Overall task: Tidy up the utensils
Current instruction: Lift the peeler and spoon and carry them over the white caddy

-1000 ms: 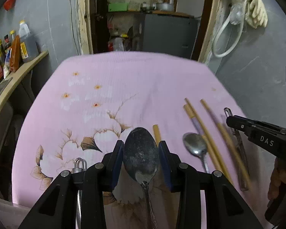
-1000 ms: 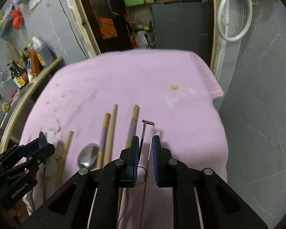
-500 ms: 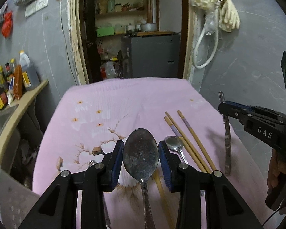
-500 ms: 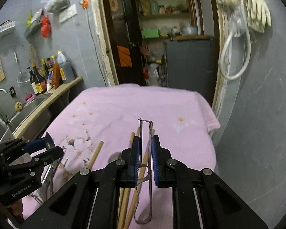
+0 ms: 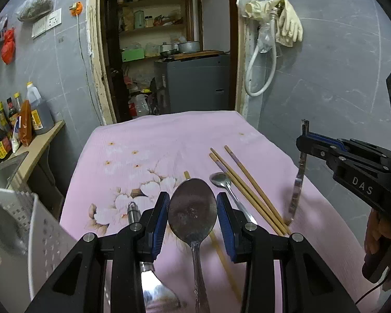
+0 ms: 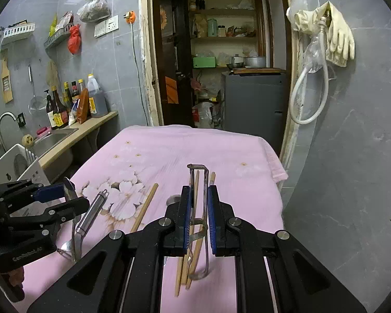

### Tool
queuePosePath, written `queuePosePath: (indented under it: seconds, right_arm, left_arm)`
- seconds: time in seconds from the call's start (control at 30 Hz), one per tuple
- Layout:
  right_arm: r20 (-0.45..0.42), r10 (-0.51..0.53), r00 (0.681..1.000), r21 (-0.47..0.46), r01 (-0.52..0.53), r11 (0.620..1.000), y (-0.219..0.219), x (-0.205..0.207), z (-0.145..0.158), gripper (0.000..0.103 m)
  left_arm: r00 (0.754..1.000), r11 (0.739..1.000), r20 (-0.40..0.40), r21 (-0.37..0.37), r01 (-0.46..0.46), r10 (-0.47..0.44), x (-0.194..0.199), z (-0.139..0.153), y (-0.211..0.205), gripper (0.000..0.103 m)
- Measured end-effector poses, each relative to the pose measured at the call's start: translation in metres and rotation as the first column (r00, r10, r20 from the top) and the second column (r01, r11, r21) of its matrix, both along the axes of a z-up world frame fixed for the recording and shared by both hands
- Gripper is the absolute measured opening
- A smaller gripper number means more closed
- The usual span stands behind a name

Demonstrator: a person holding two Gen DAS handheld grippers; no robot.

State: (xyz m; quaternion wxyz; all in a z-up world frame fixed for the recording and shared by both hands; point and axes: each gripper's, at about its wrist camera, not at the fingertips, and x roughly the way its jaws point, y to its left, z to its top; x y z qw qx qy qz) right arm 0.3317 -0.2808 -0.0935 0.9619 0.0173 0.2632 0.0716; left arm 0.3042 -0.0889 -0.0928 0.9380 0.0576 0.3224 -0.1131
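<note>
At the far left a white rack [image 5: 26,224] is cut off by the frame edge. The left gripper [image 5: 193,208] is closed partway on a big spoon [image 5: 193,208], its handle running down out of view. A metal tool [image 5: 134,212] lies half hidden behind its left finger. On the pink cloth [image 5: 148,140] lie a small spoon [image 5: 221,180] and chopsticks [image 5: 245,187]. The right gripper [image 6: 198,203] is nearly closed on a thin metal peeler [image 6: 199,182], lifted above the cloth.
</note>
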Motion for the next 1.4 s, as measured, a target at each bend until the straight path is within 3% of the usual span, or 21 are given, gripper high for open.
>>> queuePosePath:
  seconds: [0.5, 0.83, 1.17, 1.4]
  right_arm:
    - [0.104, -0.034, 0.994, -0.011, 0.035, 0.999, 0.028, -0.044, 0.04, 0.011]
    - [0.22, -0.013, 0.975, -0.014, 0.017, 1.0, 0.063, -0.06, 0.09, 0.011]
    - [0.335, 0.095, 0.937, 0.07, -0.126, 0.99, 0.116, -0.063, 0.144, 0.011]
    - [0.368, 0.196, 0.909, 0.124, -0.257, 0.958, 0.164, -0.064, 0.151, 0.011]
  left_arm:
    - [0.996, 0.999, 0.095, -0.044, 0.006, -0.001, -0.035, 0.036, 0.022, 0.035]
    - [0.977, 0.995, 0.207, -0.098, -0.025, 0.045, -0.044, 0.085, 0.048, 0.035]
    - [0.953, 0.972, 0.274, -0.224, -0.067, 0.129, -0.055, 0.143, 0.113, 0.035]
    - [0.926, 0.957, 0.311, -0.254, -0.137, 0.215, -0.072, 0.164, 0.166, 0.035]
